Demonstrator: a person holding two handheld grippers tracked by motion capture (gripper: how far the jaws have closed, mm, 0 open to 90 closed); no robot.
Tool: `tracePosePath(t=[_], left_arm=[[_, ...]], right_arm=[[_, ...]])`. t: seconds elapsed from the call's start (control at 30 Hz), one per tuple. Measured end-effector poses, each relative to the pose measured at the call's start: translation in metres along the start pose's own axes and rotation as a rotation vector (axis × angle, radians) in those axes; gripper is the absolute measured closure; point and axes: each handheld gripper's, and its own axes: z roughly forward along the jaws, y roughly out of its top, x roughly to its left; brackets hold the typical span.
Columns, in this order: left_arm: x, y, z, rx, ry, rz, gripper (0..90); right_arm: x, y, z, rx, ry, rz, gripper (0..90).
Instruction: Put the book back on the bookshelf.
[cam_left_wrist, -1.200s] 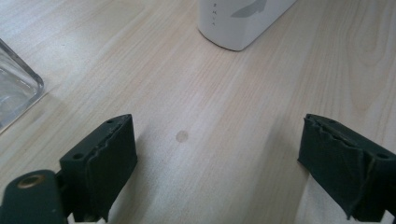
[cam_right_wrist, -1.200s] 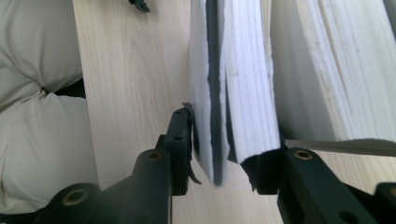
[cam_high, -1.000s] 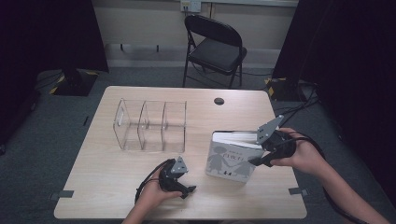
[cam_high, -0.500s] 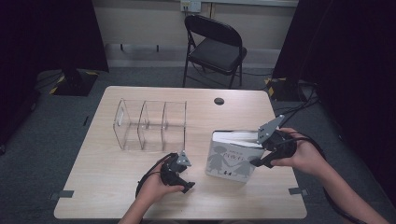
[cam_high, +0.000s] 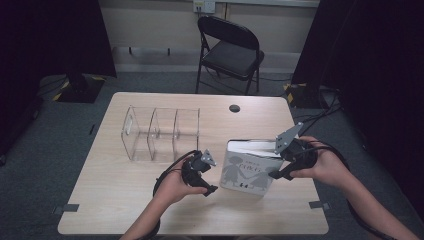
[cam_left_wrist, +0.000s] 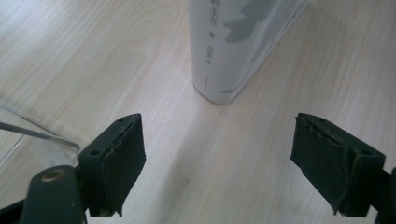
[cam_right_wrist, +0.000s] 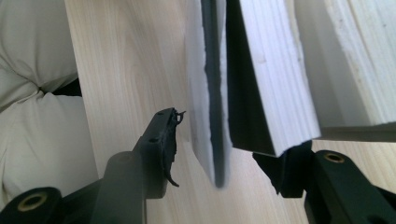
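High view: a book (cam_high: 248, 170) stands upright right of centre in the frame on the counter (cam_high: 125, 200), cover toward the camera, likely so that it can be slid on edge into the clear rack (cam_high: 160, 132) at centre left. The right claw (cam_high: 274, 175) reaches in at the book's right edge, steadying it. The left claw (cam_high: 212, 182) hangs just left of the book, apart from it, its jaws pointing toward it.

Left gripper view: the left claw (cam_left_wrist: 233, 158) is spread wide with nothing between the pads; its jaws have been closing a little over the last second. The book's spine (cam_left_wrist: 233, 51) stands at top centre, ahead of the jaws and lined up between them, which suggests a coming grasp. A rack corner shows at lower left.

Right gripper view: the right claw (cam_right_wrist: 229, 163) straddles the book's cover board (cam_right_wrist: 212, 93) and some pages (cam_right_wrist: 275, 84). Its jaws have just been opening; the left pad stands off the cover, so this looks like a loose hold, not a clamp.
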Motion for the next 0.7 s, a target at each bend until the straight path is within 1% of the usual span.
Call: tracePosePath(t=[0.07,0.13,0.2,0.23,0.27,0.4,0.47,0.5,0.53,0.57,0.63,0.7], left_arm=[[0.002,0.006,-0.003,0.0,-0.003,0.0,16.6],[0.003,0.009,-0.005,0.011,-0.009,0.013,16.6],[0.002,0.011,-0.005,0.015,-0.013,0.008,16.7],[0.003,0.012,-0.006,0.026,-0.01,0.019,16.7],[0.003,0.014,-0.007,0.03,-0.009,0.017,16.7],[0.003,0.025,-0.013,0.032,-0.01,0.033,17.1],[0.002,0.028,-0.013,0.031,-0.01,0.029,17.5],[0.001,0.032,-0.015,0.032,-0.014,0.035,17.6],[0.001,0.032,-0.015,0.032,-0.014,0.035,17.7],[0.001,0.037,-0.017,0.036,-0.011,0.043,17.8],[0.0,0.04,-0.018,0.031,-0.01,0.042,18.0],[0.0,0.045,-0.02,0.032,-0.011,0.056,18.1]], right_arm=[[0.0,0.0,0.0,-0.004,0.001,0.005,48.9],[0.0,-0.001,0.0,0.002,0.006,0.01,48.8],[0.0,-0.002,0.0,-0.001,0.007,0.005,48.6],[0.0,-0.002,0.0,0.002,0.008,0.003,48.5],[0.0,-0.002,0.0,0.004,0.007,-0.001,48.3],[-0.001,-0.002,-0.001,-0.002,0.006,0.005,48.2],[-0.001,-0.002,-0.002,-0.002,0.006,0.002,48.1],[-0.001,-0.002,-0.002,-0.004,0.009,0.0,47.9],[-0.001,-0.002,-0.002,-0.004,0.009,0.0,47.9],[-0.001,-0.002,-0.002,-0.003,0.006,-0.001,47.9],[-0.001,-0.002,-0.002,-0.002,0.006,0.001,47.8],[-0.001,-0.002,-0.002,-0.003,0.007,0.001,47.6]])
